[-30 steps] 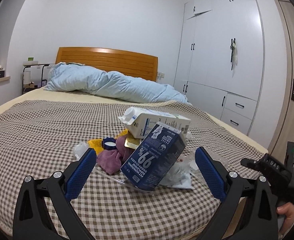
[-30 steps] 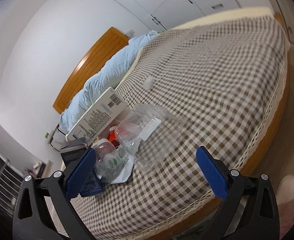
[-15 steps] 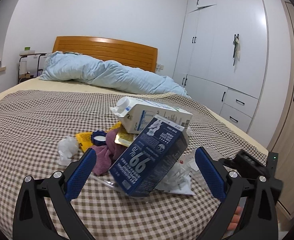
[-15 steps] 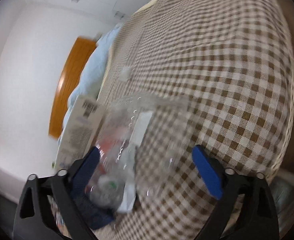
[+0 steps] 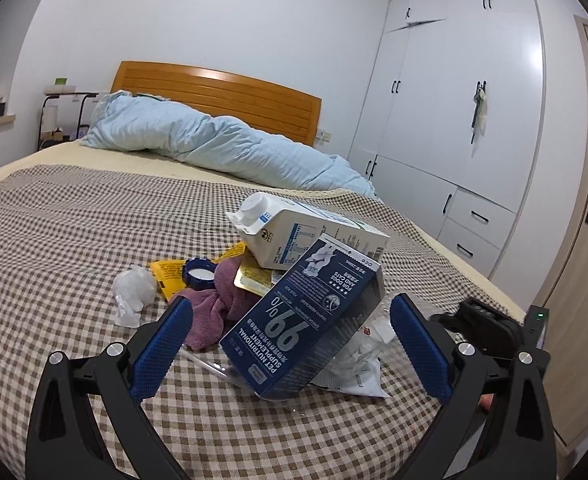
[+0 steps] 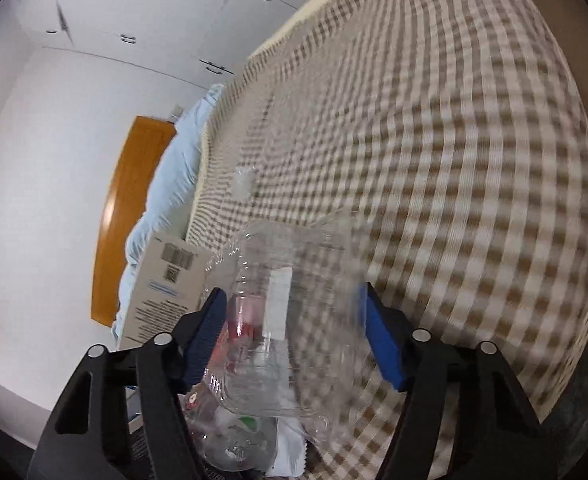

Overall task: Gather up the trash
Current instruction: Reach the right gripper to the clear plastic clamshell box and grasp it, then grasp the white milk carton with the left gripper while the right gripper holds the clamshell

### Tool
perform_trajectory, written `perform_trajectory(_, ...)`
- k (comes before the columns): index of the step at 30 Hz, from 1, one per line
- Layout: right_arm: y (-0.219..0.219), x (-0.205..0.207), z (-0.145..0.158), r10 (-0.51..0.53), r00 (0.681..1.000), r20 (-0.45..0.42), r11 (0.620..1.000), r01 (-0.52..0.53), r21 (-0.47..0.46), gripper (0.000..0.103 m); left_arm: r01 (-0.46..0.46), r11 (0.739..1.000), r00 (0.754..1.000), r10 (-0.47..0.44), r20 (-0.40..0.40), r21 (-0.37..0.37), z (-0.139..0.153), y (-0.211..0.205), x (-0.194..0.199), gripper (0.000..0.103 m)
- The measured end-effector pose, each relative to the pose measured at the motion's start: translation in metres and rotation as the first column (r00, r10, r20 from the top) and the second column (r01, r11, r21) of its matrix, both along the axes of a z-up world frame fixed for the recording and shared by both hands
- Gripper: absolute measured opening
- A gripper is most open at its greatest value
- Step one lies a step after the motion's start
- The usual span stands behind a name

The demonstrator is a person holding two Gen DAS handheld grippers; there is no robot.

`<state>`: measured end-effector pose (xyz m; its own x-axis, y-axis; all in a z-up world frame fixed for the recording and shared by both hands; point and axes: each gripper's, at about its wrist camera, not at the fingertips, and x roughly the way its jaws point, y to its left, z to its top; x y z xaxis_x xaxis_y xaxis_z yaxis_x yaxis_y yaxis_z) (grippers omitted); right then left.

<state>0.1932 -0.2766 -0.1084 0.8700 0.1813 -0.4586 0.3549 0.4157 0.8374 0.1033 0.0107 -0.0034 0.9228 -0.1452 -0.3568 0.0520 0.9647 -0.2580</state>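
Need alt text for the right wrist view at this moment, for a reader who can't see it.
The right gripper, jaws just closing, straddles a clear plastic container on a brown checked bedspread. A white carton lies behind it; the picture is motion-blurred.

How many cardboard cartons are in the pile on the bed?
2: the white carton lies on top at the back, and the dark blue carton leans tilted in front of it. Others may hide underneath.

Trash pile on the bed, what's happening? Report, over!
Right gripper jaws just closing around clear plastic container. Left gripper open, facing blue carton. Nothing blocking.
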Motion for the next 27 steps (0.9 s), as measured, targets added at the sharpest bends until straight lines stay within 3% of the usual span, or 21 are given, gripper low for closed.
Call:
perform_trajectory(3,-0.01,-0.008,0.012,-0.011,0.999,0.037,0.999,0.013,-0.053,0.062,-0.002,1.0,1.0,0.002,0.001,0.003,0.0,0.001,-0.003,0.096)
perform_trajectory(8,-0.028,-0.021,0.051,-0.048,0.991,0.122,0.961,0.079,-0.263,0.062,-0.003,0.999,1.0,0.003,0.007,0.033,0.001,-0.004,-0.007,0.096)
perform_trajectory(12,-0.033,-0.026,0.074,-0.036,0.981,0.189,0.9,0.114,-0.42,0.061,-0.007,0.998,1.0,0.006,0.018,0.06,-0.001,-0.01,-0.008,0.096)
perform_trajectory(16,-0.029,-0.027,0.076,0.006,0.976,0.219,0.839,0.114,-0.531,0.061,-0.014,0.997,1.0,0.014,0.01,0.08,-0.003,-0.012,-0.01,0.096)
perform_trajectory(21,-0.035,-0.018,0.079,0.038,0.973,0.227,0.829,0.096,-0.551,0.061,-0.027,0.995,1.0,0.027,0.001,0.092,0.0,-0.012,-0.014,0.096)
perform_trajectory(27,-0.057,-0.013,0.079,0.028,0.976,0.216,0.851,0.09,-0.518,0.061,-0.032,0.992,0.999,0.035,-0.018,0.124,0.012,-0.014,-0.012,0.096)
